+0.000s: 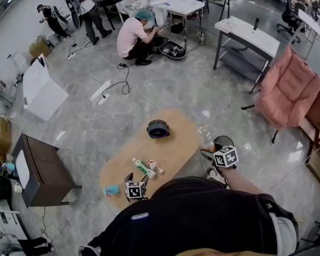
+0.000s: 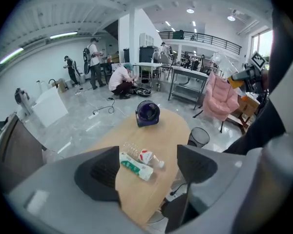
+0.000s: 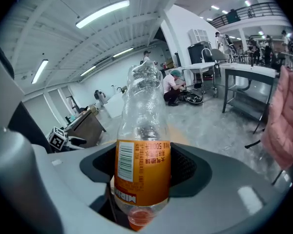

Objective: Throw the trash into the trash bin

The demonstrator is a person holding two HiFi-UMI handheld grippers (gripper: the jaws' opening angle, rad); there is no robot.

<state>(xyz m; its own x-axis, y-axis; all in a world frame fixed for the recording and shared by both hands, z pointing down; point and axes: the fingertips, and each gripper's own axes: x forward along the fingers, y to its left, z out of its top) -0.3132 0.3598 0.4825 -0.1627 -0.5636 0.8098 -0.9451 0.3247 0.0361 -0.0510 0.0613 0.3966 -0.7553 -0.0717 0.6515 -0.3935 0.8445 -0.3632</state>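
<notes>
My right gripper [image 3: 142, 165] is shut on a clear plastic bottle [image 3: 141, 130] with an orange label, its cap end toward the camera. In the head view this right gripper [image 1: 212, 152] holds the bottle [image 1: 205, 136] off the right edge of the wooden table [image 1: 176, 143], beside the black mesh trash bin [image 1: 224, 142]. My left gripper [image 2: 149, 156] is open with nothing between its jaws. It hovers over the table's near end [image 1: 137, 181]. Beyond it lie a green-labelled bottle [image 2: 136, 165], a clear bottle [image 2: 129, 149] and a red-and-white carton [image 2: 146, 156].
A dark desk fan [image 1: 158, 128] stands at the table's far end and a small blue item [image 1: 111, 190] near its front left. A brown cabinet [image 1: 40, 169] stands left, a pink chair [image 1: 288, 89] right. Cables [image 1: 114, 84] run over the floor; people work at the back.
</notes>
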